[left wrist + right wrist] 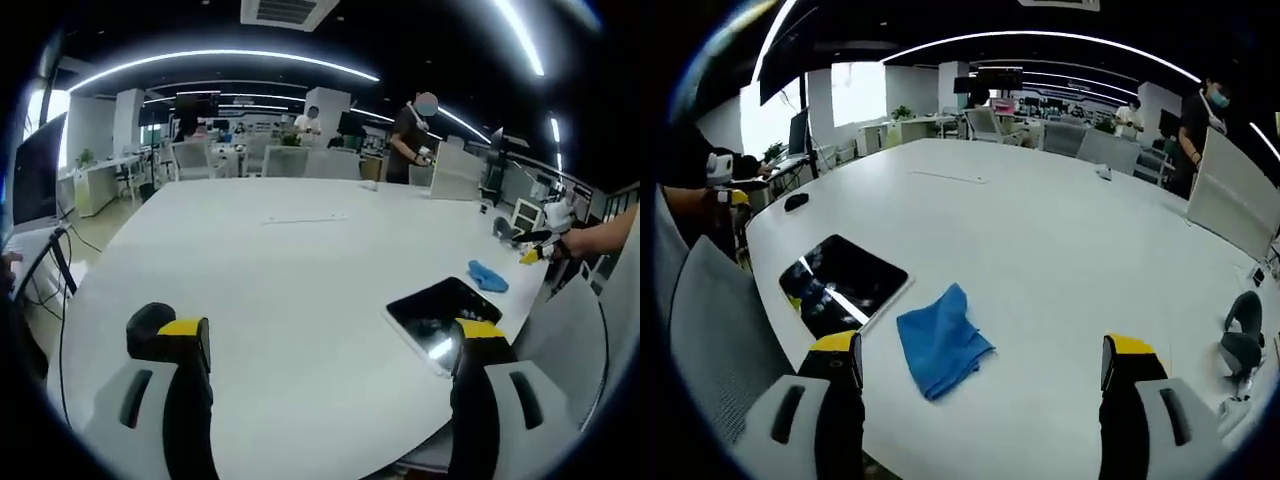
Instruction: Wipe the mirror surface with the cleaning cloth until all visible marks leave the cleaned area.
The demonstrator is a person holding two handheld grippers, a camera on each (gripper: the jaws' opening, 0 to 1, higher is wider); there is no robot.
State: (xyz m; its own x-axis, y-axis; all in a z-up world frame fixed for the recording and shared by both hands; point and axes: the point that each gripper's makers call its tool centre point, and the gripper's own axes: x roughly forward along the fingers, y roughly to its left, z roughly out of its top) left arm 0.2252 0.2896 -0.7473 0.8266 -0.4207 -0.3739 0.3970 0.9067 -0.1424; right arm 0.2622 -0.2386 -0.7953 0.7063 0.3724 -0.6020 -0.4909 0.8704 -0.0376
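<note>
Blue cloth [940,340] beside mirror [843,282]

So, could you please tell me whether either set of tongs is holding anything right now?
Nothing is held. Both tongs stand open and empty above the table; the blue cloth lies loose beside the mirror.

The mirror [845,284] is laid flat on the worktop [1040,250], near its edge. The cleaning cloth [940,342] is placed just beside the mirror, to its right in the right gripper view, not touching it. A chair back [710,340] is seen left of the mirror, off the worktop. In the left gripper view, the cloth [488,275] is found beyond the mirror [440,315].
</note>
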